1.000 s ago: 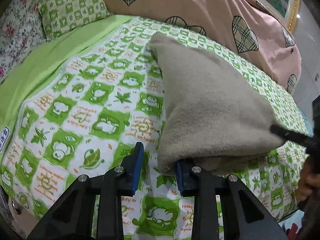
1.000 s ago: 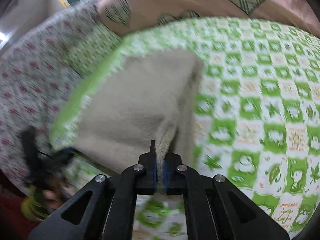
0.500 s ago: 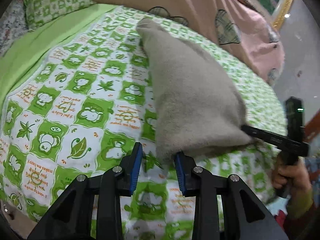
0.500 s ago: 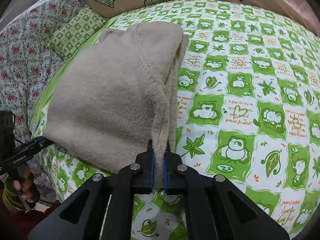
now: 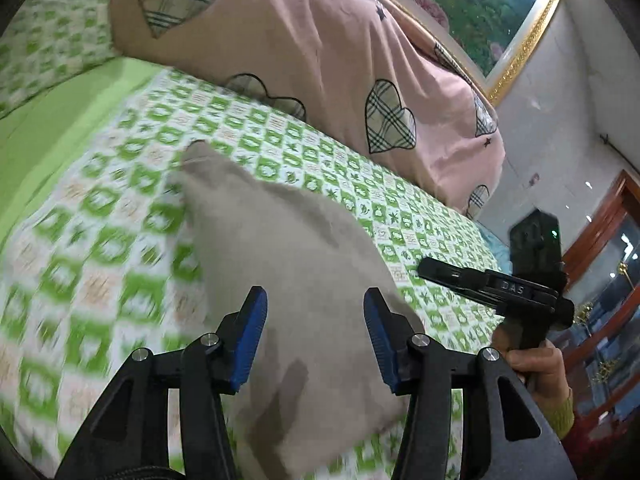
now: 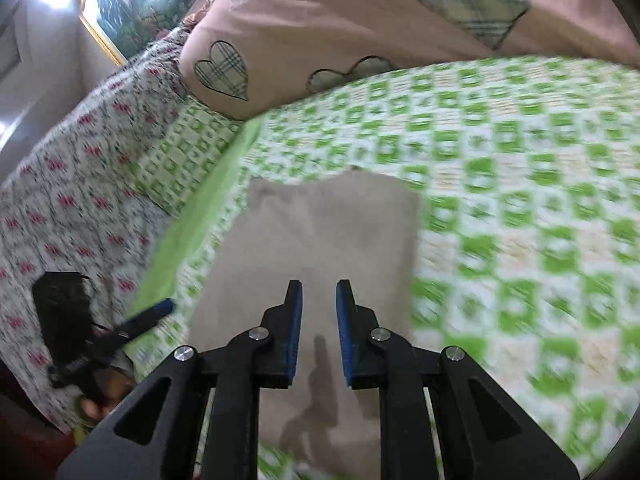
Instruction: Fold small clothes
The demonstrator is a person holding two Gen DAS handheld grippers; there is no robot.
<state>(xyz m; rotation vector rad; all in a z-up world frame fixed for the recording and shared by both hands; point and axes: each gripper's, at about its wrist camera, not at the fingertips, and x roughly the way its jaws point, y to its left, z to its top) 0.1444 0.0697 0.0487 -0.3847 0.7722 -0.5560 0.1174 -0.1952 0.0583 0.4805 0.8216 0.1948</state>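
A small beige knitted garment [image 5: 288,280] lies folded flat on the green-and-white checked bedsheet [image 5: 100,200]; it also shows in the right wrist view [image 6: 320,240] as a rough rectangle. My left gripper [image 5: 316,312] is open and empty, above the garment's near end. My right gripper [image 6: 319,292] is open and empty, jaws a little apart, above the garment's near part. The right gripper also shows in the left wrist view [image 5: 480,280], held to the right of the garment. The left gripper shows in the right wrist view [image 6: 120,328] at the left.
A big pink duvet with checked hearts [image 5: 320,60] lies along the far side of the bed. A checked pillow [image 6: 180,160] and a floral cover [image 6: 60,200] lie to the left. A gold-framed picture [image 5: 500,0] hangs on the wall. A wooden cabinet [image 5: 600,280] stands to the right.
My right gripper has let go of the garment's edge and opened. The garment has dropped flat on the sheet. Both grippers have lifted and pulled back; the left one has opened wider.
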